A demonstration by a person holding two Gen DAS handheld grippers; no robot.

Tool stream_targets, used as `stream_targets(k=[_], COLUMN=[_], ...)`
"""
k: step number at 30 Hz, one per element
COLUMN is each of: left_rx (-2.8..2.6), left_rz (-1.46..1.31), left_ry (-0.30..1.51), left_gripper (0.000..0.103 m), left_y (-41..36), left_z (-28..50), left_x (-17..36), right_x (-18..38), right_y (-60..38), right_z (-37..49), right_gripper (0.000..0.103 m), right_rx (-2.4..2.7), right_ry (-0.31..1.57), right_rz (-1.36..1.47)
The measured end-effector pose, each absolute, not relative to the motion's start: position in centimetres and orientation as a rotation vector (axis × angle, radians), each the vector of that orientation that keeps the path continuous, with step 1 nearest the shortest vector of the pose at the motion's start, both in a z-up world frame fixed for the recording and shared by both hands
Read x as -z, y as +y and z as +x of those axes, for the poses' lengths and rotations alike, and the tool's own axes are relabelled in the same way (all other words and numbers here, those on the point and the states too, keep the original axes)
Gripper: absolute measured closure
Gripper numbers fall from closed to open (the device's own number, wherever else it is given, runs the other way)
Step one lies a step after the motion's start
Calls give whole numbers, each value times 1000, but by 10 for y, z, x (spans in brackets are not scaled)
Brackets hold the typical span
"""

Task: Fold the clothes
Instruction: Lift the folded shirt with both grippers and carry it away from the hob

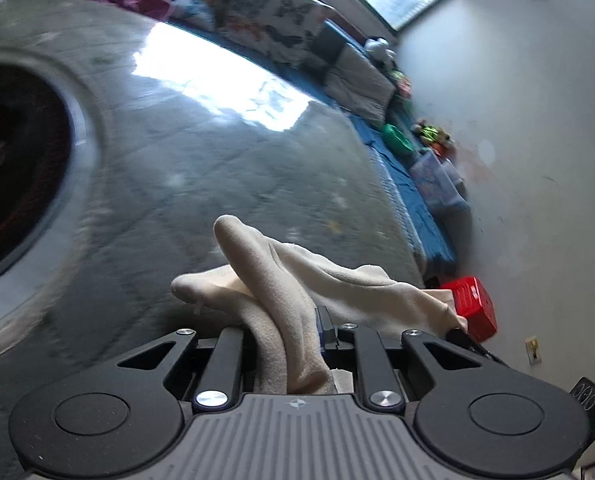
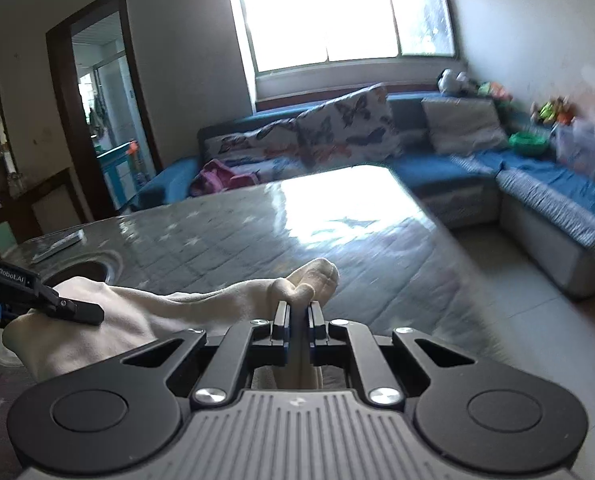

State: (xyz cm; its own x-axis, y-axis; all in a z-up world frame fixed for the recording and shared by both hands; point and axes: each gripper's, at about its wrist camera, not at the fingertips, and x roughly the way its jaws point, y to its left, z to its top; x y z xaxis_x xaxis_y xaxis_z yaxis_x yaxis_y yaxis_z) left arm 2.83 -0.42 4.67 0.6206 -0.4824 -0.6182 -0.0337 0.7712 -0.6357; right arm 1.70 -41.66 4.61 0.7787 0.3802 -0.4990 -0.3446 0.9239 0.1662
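We hold cream soft knit garment (image 2: 145, 312) above grey quilted table (image 2: 257, 236) | left gripper (image 1: 293, 320) clamped on bunched cloth | right gripper (image 2: 297, 314) clamped on far edge | light, limp, sags; grip corners

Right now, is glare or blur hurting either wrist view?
Left wrist view: window glare whites out a patch of the table, and the surface streaks with motion blur; the cream cloth stays sharp. Right wrist view: blown-out window, similar table glare, soft edges.
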Motion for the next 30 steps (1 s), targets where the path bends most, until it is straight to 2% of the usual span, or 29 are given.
stream_targets(k=[11, 20, 30], left_rx=[434, 469, 474], left_rz=[-579, -552, -524], left_ry=[871, 916, 976], left_gripper=[86, 86, 86], left_y=[-84, -129, -143], left_z=[64, 87, 93], left_x=[-65, -43, -20], right_x=[-77, -52, -32], right_y=[-475, -506, -522], right_z=[17, 30, 43], right_gripper=[96, 96, 96], right_rx=[-203, -111, -83], right_ry=[490, 543, 585], right_rz=[9, 22, 42])
